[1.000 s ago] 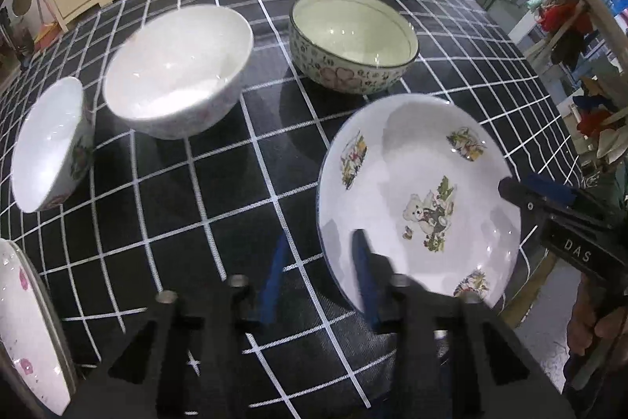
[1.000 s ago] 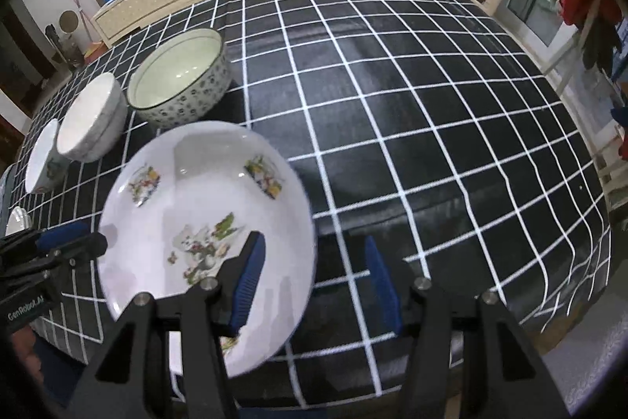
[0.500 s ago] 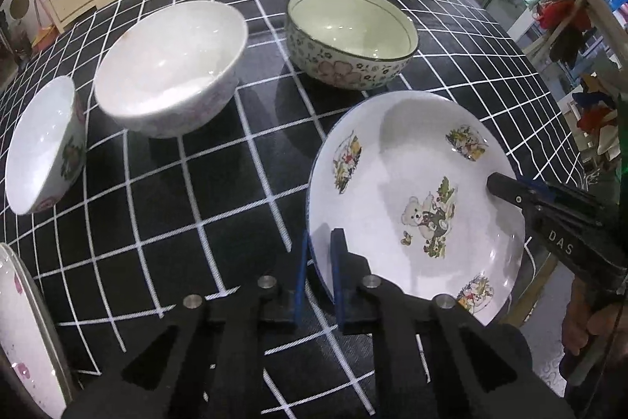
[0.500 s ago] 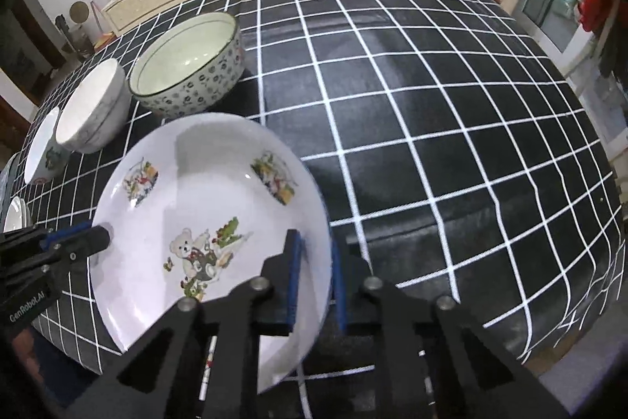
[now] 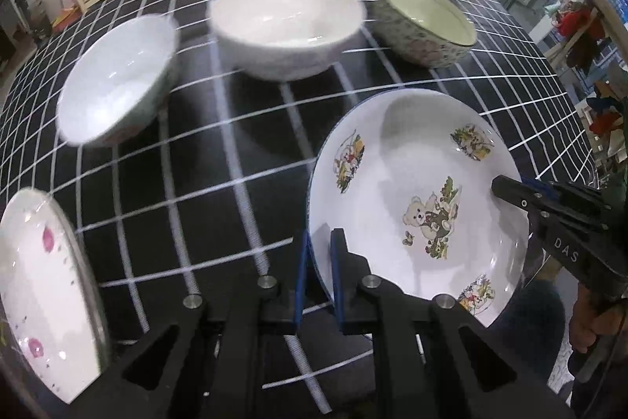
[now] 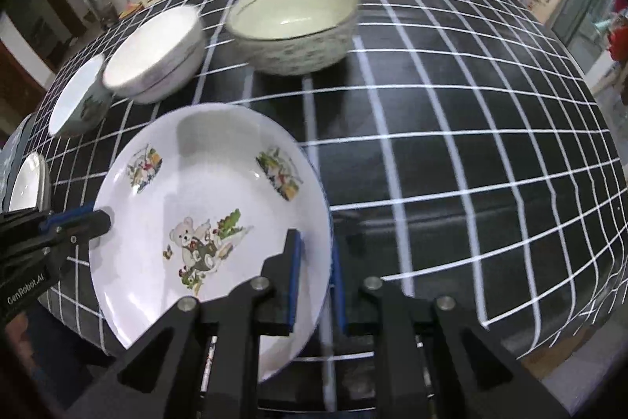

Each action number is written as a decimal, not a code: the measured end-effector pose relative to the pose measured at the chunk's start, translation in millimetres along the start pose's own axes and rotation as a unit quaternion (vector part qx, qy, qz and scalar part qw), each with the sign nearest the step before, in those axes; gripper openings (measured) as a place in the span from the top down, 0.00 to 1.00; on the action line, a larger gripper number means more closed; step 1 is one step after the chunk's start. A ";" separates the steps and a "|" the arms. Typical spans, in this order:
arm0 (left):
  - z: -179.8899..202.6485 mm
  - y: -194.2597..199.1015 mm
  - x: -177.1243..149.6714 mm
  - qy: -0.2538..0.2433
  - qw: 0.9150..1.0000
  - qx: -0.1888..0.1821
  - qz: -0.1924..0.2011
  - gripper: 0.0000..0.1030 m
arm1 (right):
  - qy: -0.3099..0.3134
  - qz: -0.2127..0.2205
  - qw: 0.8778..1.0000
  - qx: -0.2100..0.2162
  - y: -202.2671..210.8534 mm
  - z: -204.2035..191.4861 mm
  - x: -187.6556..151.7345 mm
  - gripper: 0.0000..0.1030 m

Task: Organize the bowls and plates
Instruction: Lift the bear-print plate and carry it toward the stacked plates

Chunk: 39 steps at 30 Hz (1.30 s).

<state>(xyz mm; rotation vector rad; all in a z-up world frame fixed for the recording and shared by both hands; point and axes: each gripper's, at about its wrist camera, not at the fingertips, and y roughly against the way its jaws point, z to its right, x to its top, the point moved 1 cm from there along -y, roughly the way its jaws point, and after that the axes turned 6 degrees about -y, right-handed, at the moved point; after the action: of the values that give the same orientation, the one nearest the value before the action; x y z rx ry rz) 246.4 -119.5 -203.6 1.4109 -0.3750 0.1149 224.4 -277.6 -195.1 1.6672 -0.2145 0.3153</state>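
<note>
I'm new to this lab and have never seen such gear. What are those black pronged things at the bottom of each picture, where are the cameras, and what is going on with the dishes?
There is no robot here: a person holds a black pair of tongs with blue pads in each hand. Each picture comes from a fisheye camera mounted on one pair, looking forward along its fingers.

The left tongs and right tongs are both shut on opposite rims of the white plate with the teddy bear print, carrying it together; each pair also shows in the other's view.

On the black tablecloth with the white grid stand three bowls: a small white bowl, a larger white bowl and a green-lined flower-patterned bowl. A white plate with pink flowers lies at the left edge.
</note>
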 end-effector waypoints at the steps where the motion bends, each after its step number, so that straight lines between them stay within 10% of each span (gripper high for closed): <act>1: -6.2 1.9 -4.0 0.003 1.000 0.002 -0.001 0.90 | 0.003 -0.001 1.000 0.002 -0.3 -5.6 -1.5 0.82; 19: -89.9 23.4 -51.7 0.076 0.997 -0.009 -0.015 0.91 | 0.057 -0.021 0.998 0.012 -10.0 -99.7 -14.9 0.82; 39: -95.1 22.5 -60.8 0.061 0.998 -0.023 -0.020 0.89 | 0.061 -0.027 0.998 -0.009 -14.8 -108.9 -14.8 0.80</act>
<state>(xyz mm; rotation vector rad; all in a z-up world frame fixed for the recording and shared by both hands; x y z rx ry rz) 200.6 -14.3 -212.7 1.3579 -0.2469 0.1569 206.4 -168.5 -203.0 1.6267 -0.0803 0.3732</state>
